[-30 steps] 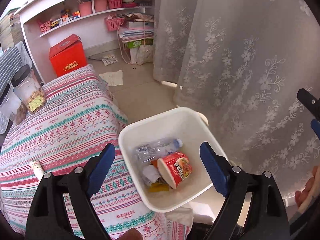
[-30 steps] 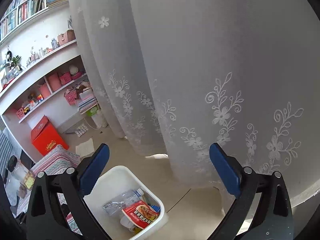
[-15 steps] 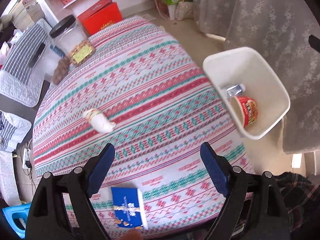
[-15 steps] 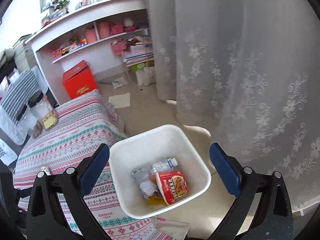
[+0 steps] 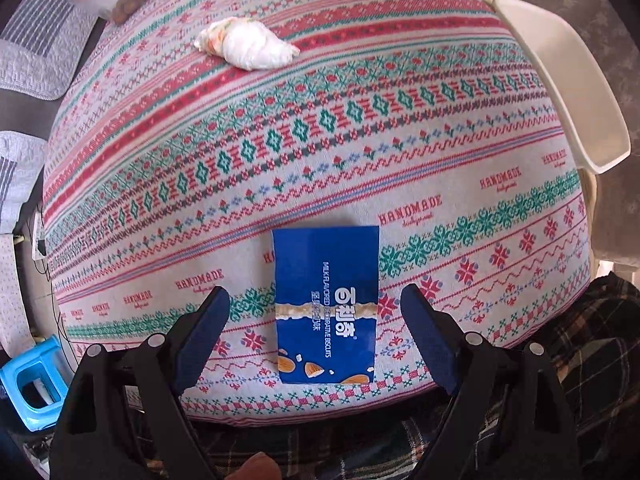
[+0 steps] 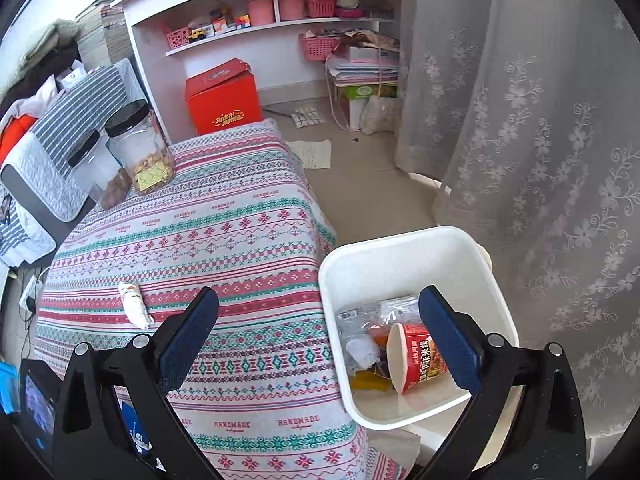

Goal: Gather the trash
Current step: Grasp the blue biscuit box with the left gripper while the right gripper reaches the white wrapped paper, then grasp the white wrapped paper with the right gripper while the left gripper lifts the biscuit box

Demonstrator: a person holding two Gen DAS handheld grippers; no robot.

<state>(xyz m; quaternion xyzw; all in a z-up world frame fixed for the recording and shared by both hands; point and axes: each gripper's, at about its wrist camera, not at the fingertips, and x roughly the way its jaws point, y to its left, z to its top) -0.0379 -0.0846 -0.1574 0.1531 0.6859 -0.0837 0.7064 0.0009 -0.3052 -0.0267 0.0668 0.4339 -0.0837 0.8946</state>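
A blue biscuit box (image 5: 326, 304) lies flat on the patterned tablecloth (image 5: 280, 128) near its front edge. My left gripper (image 5: 316, 332) is open and hovers over it, one finger on each side, not touching. A crumpled white tissue wad (image 5: 248, 42) lies farther back on the cloth; it also shows in the right wrist view (image 6: 134, 304). The white trash bin (image 6: 400, 248) stands on the floor at the table's right and holds a red noodle cup (image 6: 416, 360), plastic wrappers and paper. My right gripper (image 6: 316, 336) is open and empty above the table edge and bin.
Two clear jars with black lids (image 6: 140, 148) stand at the table's far left corner. A lace curtain (image 6: 540, 140) hangs close behind the bin. A red box (image 6: 222, 98) and shelves stand beyond. A blue stool (image 5: 34, 384) sits at the left.
My left gripper swung from over the bin back across the table and down to the blue box. My right gripper turned from the curtain toward the bin and table.
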